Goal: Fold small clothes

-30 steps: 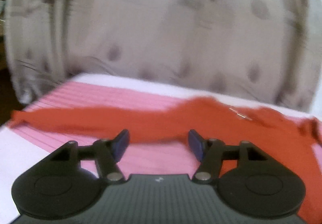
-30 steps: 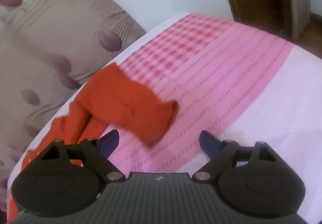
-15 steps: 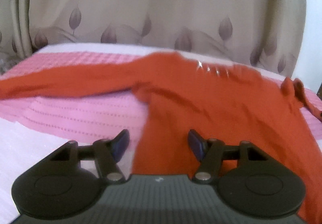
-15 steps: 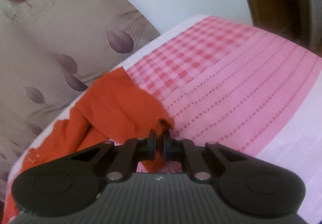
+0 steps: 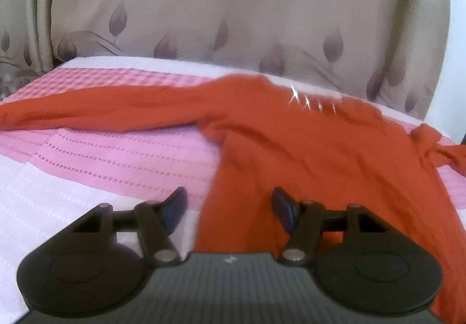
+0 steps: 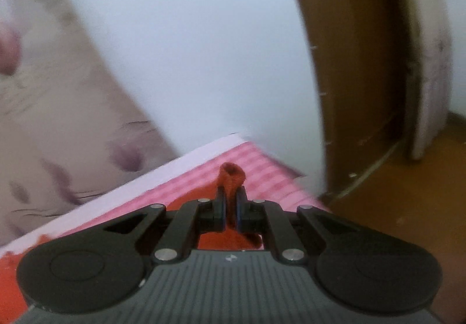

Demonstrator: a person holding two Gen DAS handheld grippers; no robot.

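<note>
A small red long-sleeved top [image 5: 320, 155] lies spread on the pink bedcover [image 5: 116, 155], one sleeve [image 5: 96, 108] stretched out to the left. My left gripper [image 5: 230, 207] is open and empty, hovering over the top's lower left edge. My right gripper [image 6: 230, 207] is shut on the cuff of the other red sleeve [image 6: 231, 178], which sticks up between the pads, lifted above the bed corner.
A beige leaf-patterned curtain [image 5: 233, 18] hangs behind the bed. In the right wrist view a white wall [image 6: 189, 47], a brown wooden door frame [image 6: 349, 61] and brown floor [image 6: 407, 193] lie past the bed's corner.
My right gripper closed on the sleeve cuff and has lifted it, swinging toward the bed corner. My left gripper moved over the top's body and stays open.
</note>
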